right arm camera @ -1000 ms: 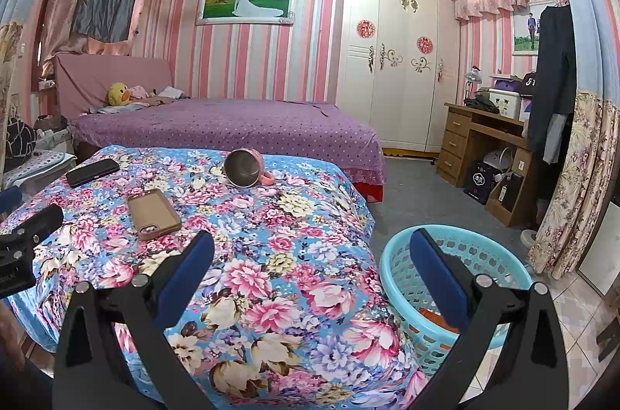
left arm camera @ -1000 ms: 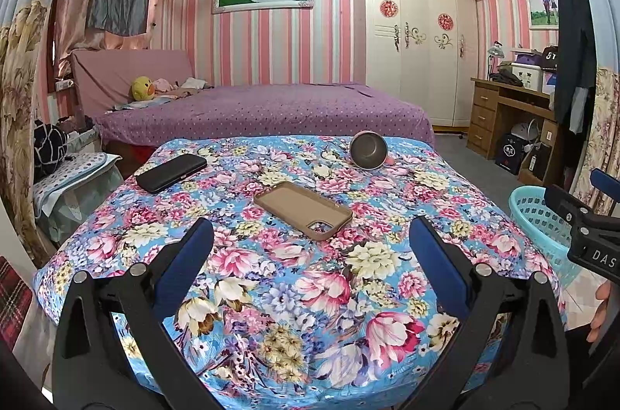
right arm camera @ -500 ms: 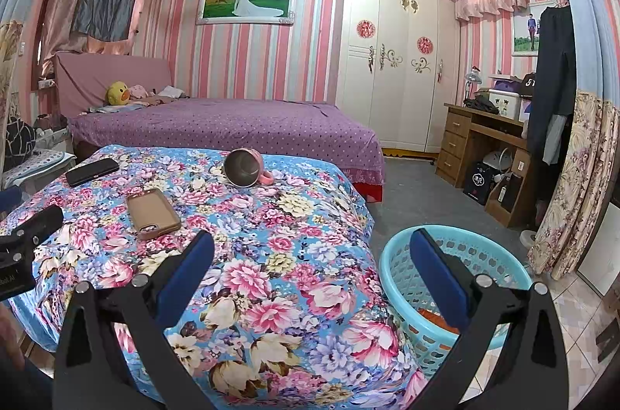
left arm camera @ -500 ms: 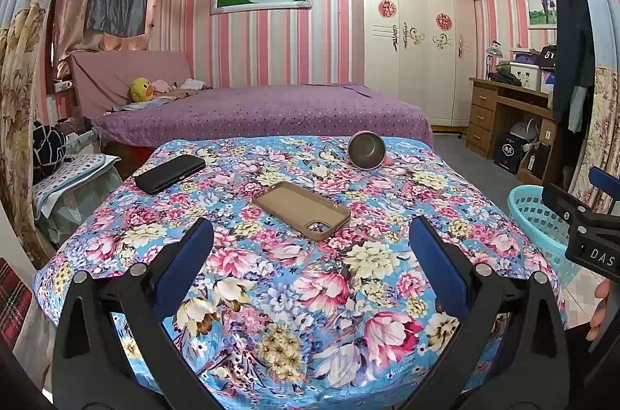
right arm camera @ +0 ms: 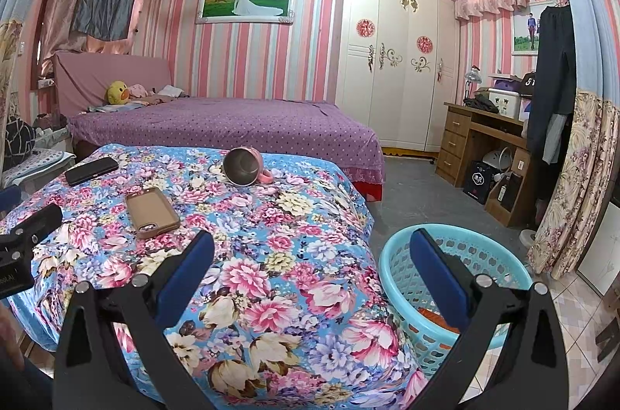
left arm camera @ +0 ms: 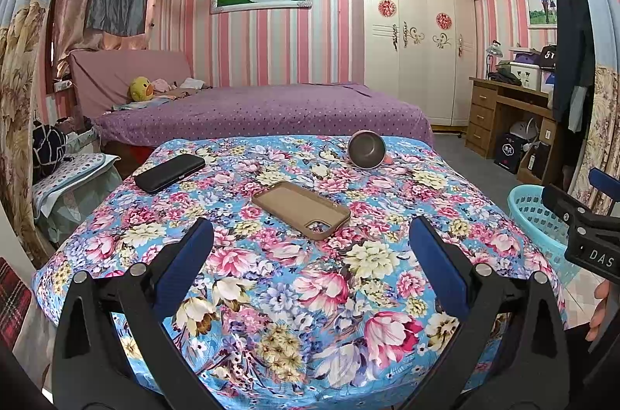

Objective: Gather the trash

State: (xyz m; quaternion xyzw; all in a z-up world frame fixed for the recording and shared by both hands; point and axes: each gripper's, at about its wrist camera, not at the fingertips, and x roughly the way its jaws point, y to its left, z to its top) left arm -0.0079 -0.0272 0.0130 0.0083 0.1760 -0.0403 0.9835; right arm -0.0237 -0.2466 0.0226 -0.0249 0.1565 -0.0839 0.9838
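On the worktop (left arm camera: 310,293): case (left arm camera: 300,209) at centre, phone (left arm camera: 169,172) to its far left, mug (left arm camera: 366,150) on its side at far right. Basket (right arm camera: 461,290) on floor right of worktop. Bed (left arm camera: 263,111) behind.

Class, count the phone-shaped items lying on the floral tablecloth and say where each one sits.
2. The black phone lies at the far left edge; the brown phone case lies near the middle, camera cutout toward the grippers. None seems hidden.
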